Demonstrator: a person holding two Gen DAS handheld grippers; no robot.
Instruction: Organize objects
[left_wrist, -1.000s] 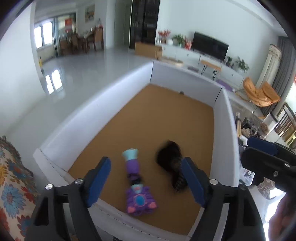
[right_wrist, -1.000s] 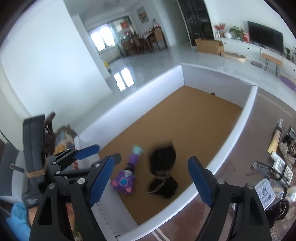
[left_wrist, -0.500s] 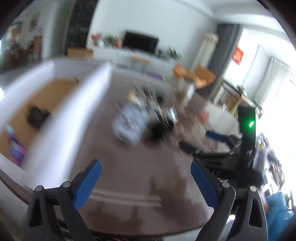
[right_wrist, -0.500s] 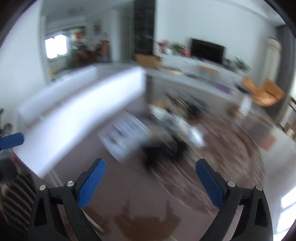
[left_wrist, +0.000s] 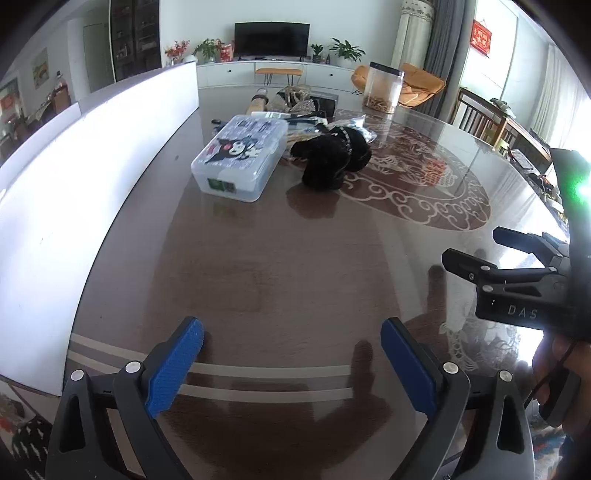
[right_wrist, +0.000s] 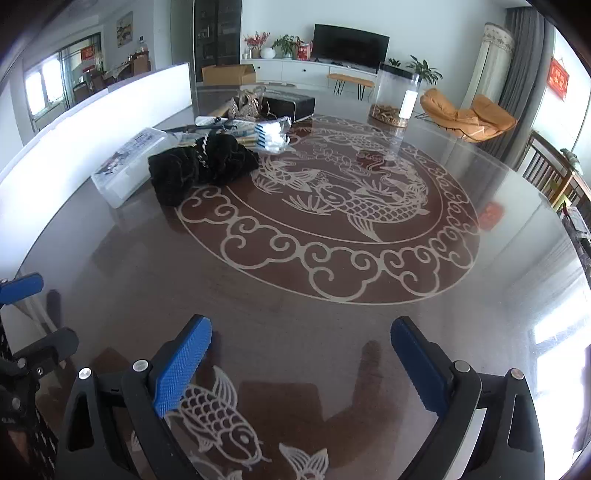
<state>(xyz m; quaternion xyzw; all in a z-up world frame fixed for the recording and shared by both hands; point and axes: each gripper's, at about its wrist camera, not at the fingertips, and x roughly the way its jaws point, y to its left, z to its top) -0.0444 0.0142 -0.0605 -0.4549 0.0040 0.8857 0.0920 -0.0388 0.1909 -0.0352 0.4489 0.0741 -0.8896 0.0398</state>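
Observation:
A clear plastic case with a cartoon lid (left_wrist: 242, 157) lies on the glossy brown table, also in the right wrist view (right_wrist: 129, 164). A black fluffy item (left_wrist: 330, 157) lies just right of it, and shows in the right wrist view (right_wrist: 201, 164). Behind them lie packets and papers (right_wrist: 271, 131). The white wall of the big box (left_wrist: 74, 177) runs along the left. My left gripper (left_wrist: 291, 363) is open and empty, low over the near table. My right gripper (right_wrist: 301, 363) is open and empty too; it shows from the side in the left wrist view (left_wrist: 517, 266).
A tall clear jar with a black lid (right_wrist: 395, 96) stands at the far side of the table. A dark flat box (right_wrist: 288, 103) lies behind the clutter. The table carries a white fish and cloud pattern (right_wrist: 332, 206). Chairs stand at the right edge (right_wrist: 554, 173).
Both grippers have swung away from the inside of the white box to face the table. The toys in the box are out of view. Both stay open.

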